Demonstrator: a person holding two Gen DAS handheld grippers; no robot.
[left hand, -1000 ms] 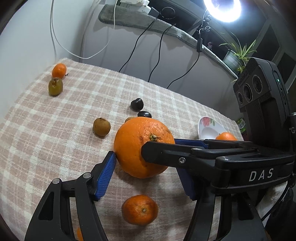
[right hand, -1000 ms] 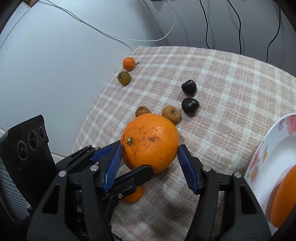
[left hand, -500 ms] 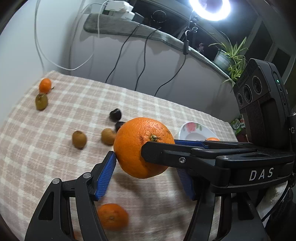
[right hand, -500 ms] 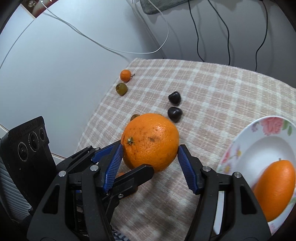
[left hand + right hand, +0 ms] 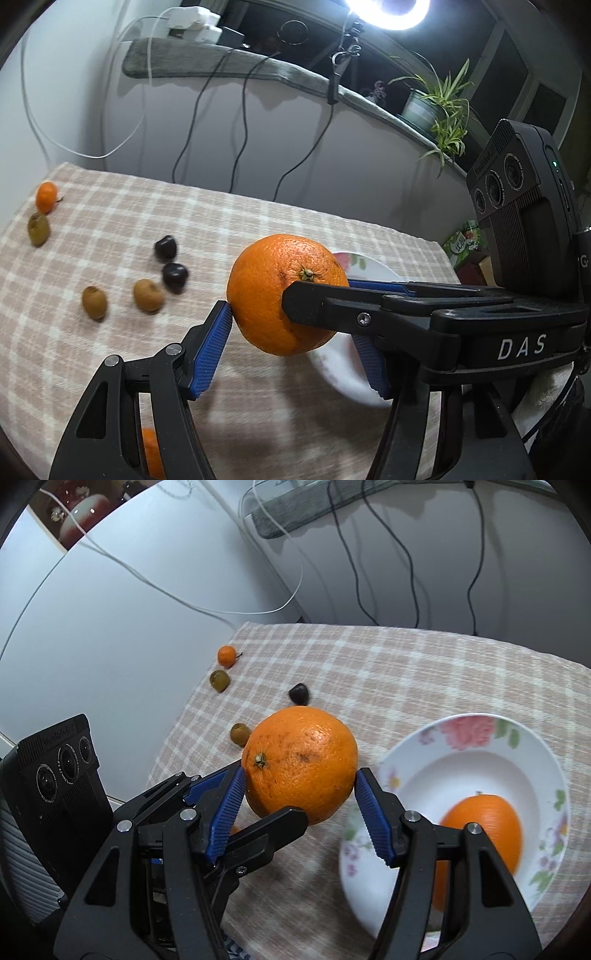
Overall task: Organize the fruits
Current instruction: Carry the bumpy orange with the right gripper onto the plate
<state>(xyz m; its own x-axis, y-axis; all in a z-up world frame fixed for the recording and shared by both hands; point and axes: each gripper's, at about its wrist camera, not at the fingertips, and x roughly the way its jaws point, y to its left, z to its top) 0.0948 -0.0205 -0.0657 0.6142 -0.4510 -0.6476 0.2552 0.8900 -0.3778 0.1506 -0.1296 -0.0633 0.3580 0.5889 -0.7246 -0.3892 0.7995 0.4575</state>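
Above the checked cloth [image 5: 258, 229] | both grippers, left [image 5: 295, 336] and right [image 5: 299, 808], clamp one orange [image 5: 284, 295] from crossing sides, lifted off the table | plate [image 5: 413, 746] at 3 o'clock carries a second orange [image 5: 487, 823] | small fruits [image 5: 147, 295] at 10 o'clock

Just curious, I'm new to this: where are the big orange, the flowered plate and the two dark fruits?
big orange [image 5: 301, 762], right wrist view, front peel.
flowered plate [image 5: 476, 727], right wrist view, far rim.
dark fruits [image 5: 174, 275], left wrist view, nearer one.

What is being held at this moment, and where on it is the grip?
One large orange, gripped by both tools at once: the left tool and the right tool each pinch it across its middle, blue pads on opposite sides, lifted beside the plate.
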